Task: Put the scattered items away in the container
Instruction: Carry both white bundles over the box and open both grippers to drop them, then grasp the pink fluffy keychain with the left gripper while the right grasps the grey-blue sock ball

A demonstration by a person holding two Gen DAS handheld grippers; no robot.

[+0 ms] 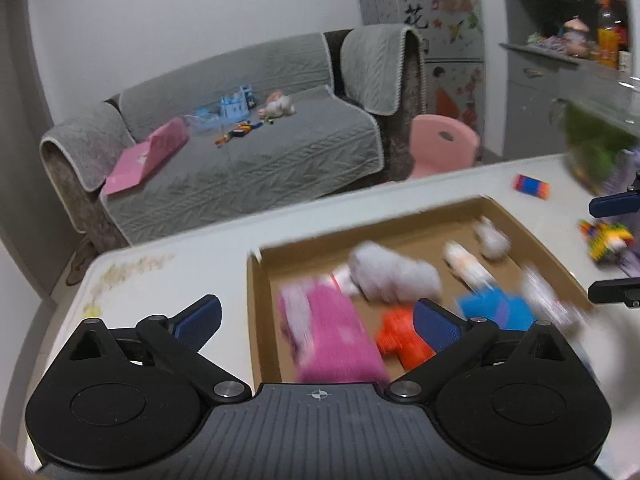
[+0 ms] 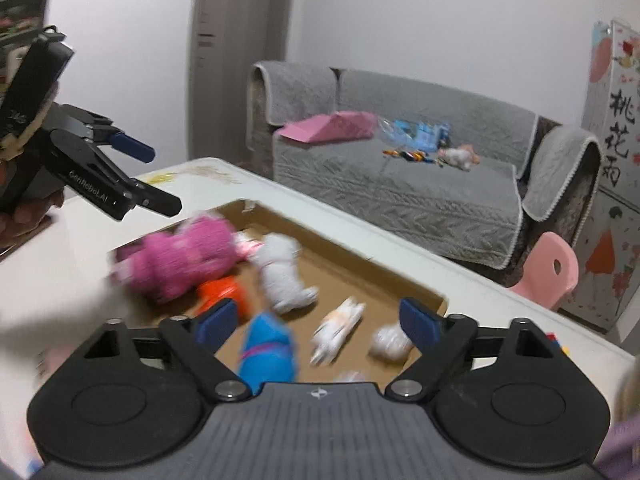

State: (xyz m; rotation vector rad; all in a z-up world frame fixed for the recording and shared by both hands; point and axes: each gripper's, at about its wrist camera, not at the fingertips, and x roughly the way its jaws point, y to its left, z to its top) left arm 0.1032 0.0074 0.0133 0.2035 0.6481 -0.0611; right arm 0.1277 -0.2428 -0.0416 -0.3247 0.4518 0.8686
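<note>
Left wrist view puts my left gripper (image 1: 318, 320) low in the foreground, its blue-padded fingers (image 1: 438, 326) spread as wide as they go with nothing between them. Beyond them sits the cardboard box (image 1: 264, 312), shallow and open-topped, on the white counter (image 1: 160, 280). Inside it I make out a pink plush (image 1: 332, 340), an orange toy (image 1: 400, 336), a blue toy (image 1: 496, 308) and a white plush (image 1: 394, 274), all blurred. Only this view shows what lies outside the box on its right: a small red and blue toy (image 1: 531, 186) near the counter's far edge and a multicoloured toy (image 1: 606, 240) just beside the box's right wall, with the tips of my right gripper (image 1: 614, 246) on either side of it, not touching.

Right wrist view shows that right gripper (image 2: 320, 322) with fingers well apart and empty, over the near rim of the box (image 2: 344, 254). It alone shows my left gripper (image 2: 160, 178) from the side, clear of the box on the left, jaws parted, with bare counter (image 2: 60, 264) beneath it.

Past the counter's far edge stand a grey sofa (image 2: 400, 200) and a pink chair (image 2: 552, 276).
</note>
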